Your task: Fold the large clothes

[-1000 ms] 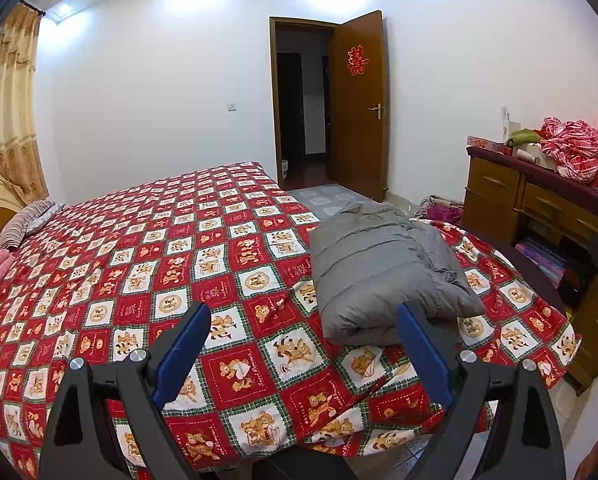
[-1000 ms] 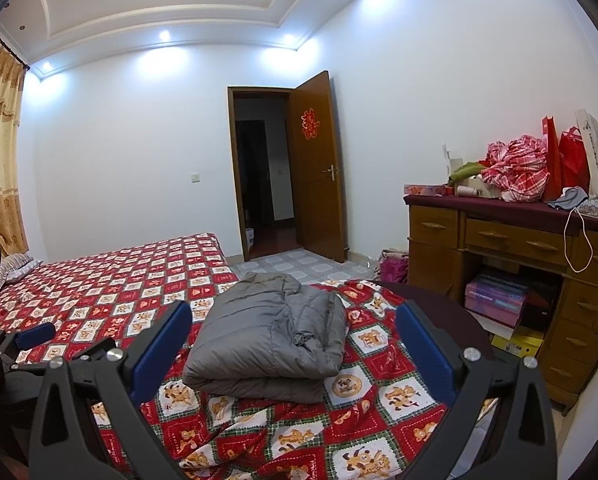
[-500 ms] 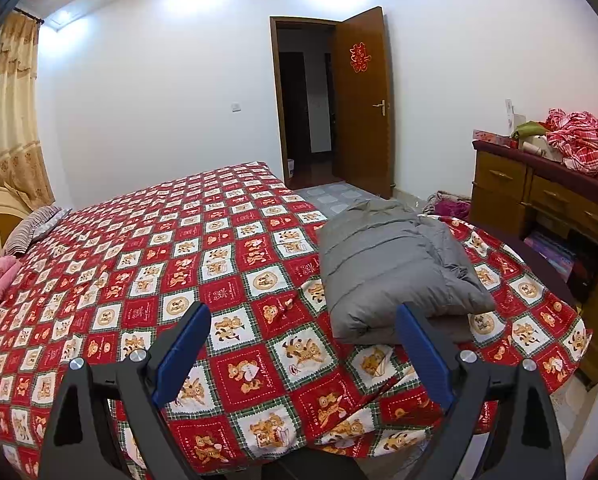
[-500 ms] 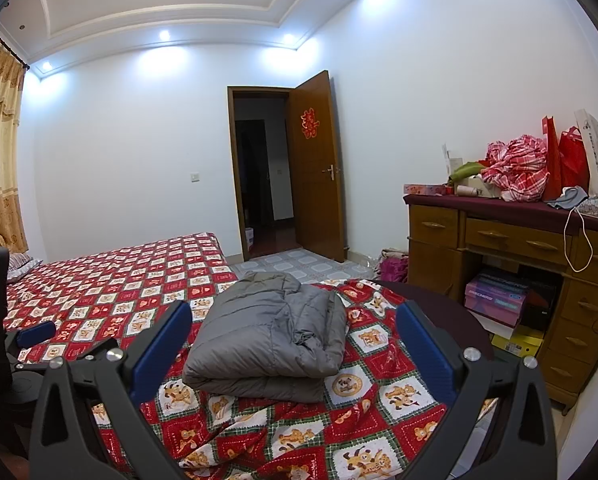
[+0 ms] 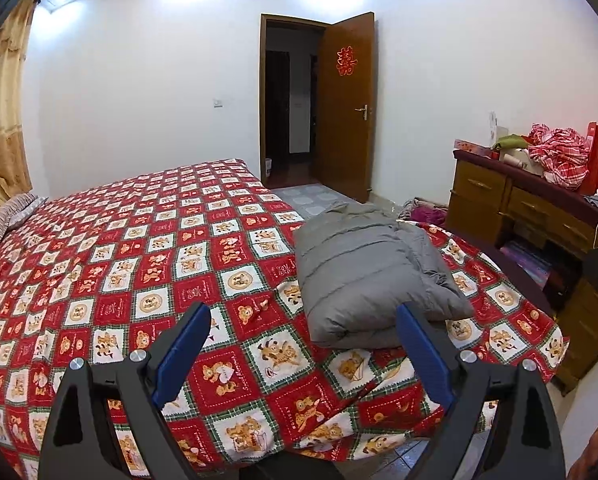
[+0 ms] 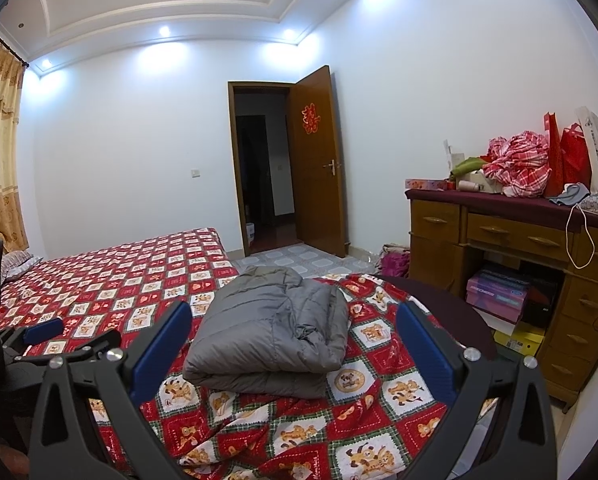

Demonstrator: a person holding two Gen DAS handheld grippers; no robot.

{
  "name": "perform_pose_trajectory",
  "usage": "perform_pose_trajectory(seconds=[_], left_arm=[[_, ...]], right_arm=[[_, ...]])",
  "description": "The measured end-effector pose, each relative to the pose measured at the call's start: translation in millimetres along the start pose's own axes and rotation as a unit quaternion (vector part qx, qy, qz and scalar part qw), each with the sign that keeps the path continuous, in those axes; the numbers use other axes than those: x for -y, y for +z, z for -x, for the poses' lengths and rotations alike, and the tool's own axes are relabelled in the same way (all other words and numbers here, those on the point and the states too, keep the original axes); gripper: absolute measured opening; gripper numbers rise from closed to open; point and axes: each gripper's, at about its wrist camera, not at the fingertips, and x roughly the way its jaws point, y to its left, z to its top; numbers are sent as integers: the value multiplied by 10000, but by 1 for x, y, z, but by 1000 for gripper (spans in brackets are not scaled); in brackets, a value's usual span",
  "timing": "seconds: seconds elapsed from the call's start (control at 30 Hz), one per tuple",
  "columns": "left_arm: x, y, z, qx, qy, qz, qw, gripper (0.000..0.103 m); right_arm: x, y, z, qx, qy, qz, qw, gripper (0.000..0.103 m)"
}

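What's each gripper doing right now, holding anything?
Left gripper: open, holding nothing.
Right gripper: open, holding nothing; the folded grey jacket lies free on the bed.

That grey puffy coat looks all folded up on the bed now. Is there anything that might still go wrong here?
Two things, possibly. The grey coat lies near the corner of the bed, where the red bedspread drapes over the edge, so a nudge might slide it floorward. It also looks puffy, so the folded layers may spring apart. Both the left hand-held gripper and the right hand-held gripper are open and off the coat, so nothing holds it.
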Motion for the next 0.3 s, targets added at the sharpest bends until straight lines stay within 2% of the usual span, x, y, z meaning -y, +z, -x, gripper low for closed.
perform_pose_trajectory(seconds=[0.17, 0.3], left_arm=[[0, 0, -3, 26, 241, -109, 9996, 93], [-7, 1, -7, -69, 282, 12, 9996, 94]], right_arm=[[0, -1, -4, -49, -12, 14, 10000, 103], [3, -3, -8, -106, -28, -14, 9999, 103]])
